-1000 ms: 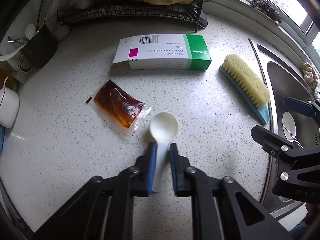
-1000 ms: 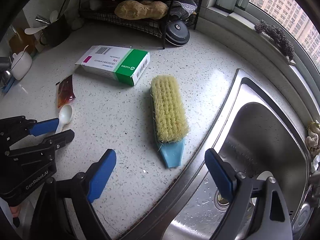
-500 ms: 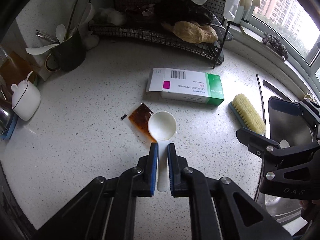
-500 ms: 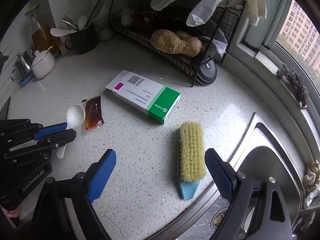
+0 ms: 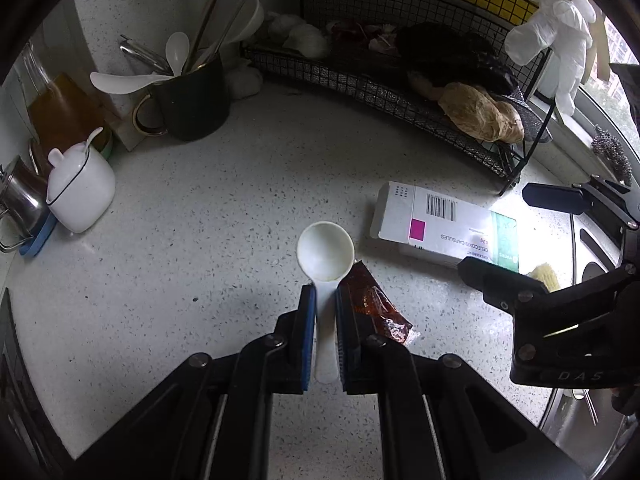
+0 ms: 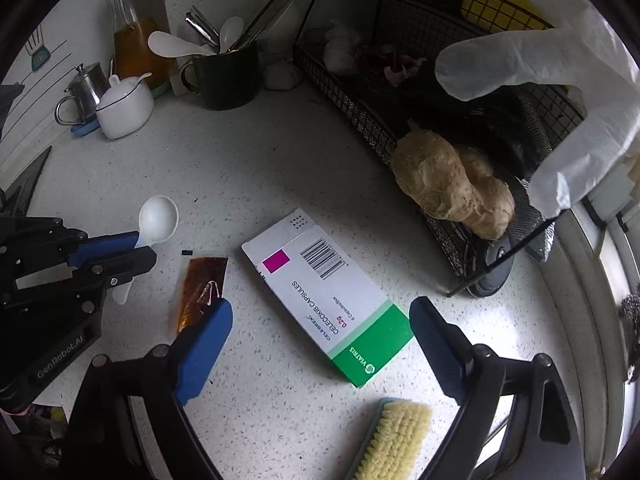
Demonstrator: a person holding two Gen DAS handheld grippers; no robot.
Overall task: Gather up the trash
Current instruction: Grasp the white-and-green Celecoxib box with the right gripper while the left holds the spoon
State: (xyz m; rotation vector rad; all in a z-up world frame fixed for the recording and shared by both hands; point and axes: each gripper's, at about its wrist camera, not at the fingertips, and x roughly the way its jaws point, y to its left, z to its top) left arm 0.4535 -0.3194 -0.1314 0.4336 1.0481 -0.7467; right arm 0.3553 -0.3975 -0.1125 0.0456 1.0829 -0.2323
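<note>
The left gripper (image 5: pixel 325 300) is clamped on the handle of a white plastic spoon (image 5: pixel 326 247), held clear of the speckled countertop (image 5: pixel 200 248). The right gripper (image 6: pixel 320 344) hangs with its jaws wide apart and nothing between them, above the green end of the medicine box (image 6: pixel 326 298). The brown sauce packet (image 6: pixel 202 286) lies flat just beside the box. A scrub brush (image 6: pixel 394 438) lies near the counter's front. Bare counter stretches toward the black utensil mug (image 5: pixel 192 100); the wire rack (image 6: pixel 400 136) bounds the far side.
</note>
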